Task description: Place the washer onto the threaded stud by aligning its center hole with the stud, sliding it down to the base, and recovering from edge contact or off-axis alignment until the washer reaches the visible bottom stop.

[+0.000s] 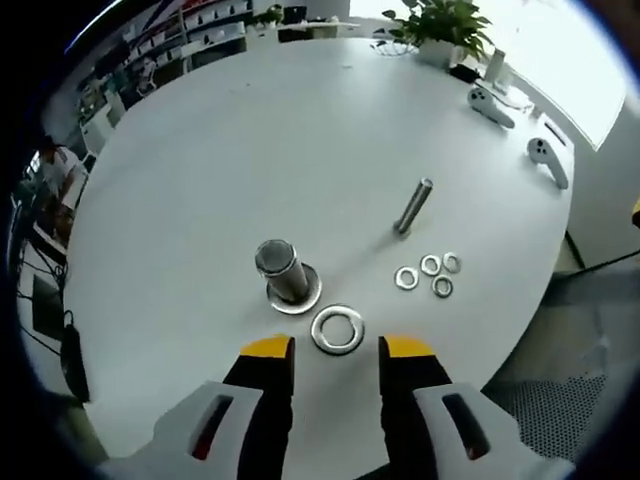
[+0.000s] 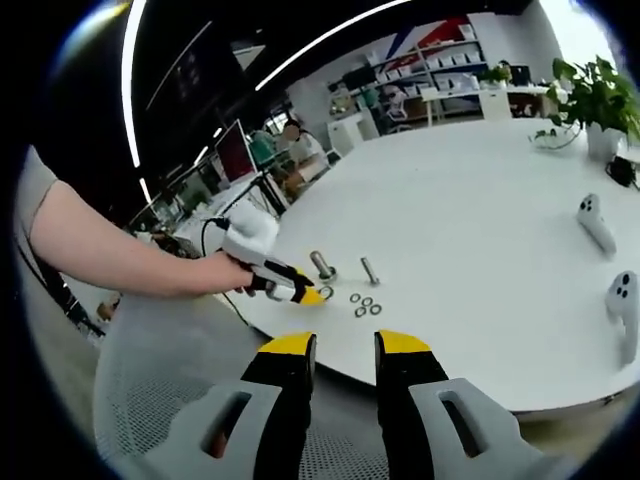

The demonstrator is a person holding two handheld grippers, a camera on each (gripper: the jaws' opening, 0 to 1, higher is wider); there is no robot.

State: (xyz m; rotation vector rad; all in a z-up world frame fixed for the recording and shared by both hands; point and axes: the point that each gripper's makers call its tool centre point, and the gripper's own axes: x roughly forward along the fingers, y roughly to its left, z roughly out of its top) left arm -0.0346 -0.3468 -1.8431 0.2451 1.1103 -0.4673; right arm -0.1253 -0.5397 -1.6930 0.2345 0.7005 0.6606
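While the left gripper (image 1: 336, 350) hovers low over the white table (image 1: 250, 140), its two yellow-tipped jaws stand apart with nothing between them, and the large steel washer (image 1: 337, 330) lies flat on the table just ahead of the gap. Just beyond the washer, up and to the left, the thick threaded stud (image 1: 282, 270) stands upright on its round base flange, near the washer's rim — whether the two touch cannot be told. Farther right sit four small washers (image 1: 428, 274) in a cluster, and beyond them a slimmer bolt (image 1: 412, 206) stands apart. In the right gripper view, the right gripper (image 2: 345, 350) hangs back off the table edge, jaws apart and empty, looking on at the left tool. To do this step well, the left jaws should probably straddle the washer's rim and pinch one edge — a flat ring is likely to slip — then lift it level and centre the hole over the stud before lowering.
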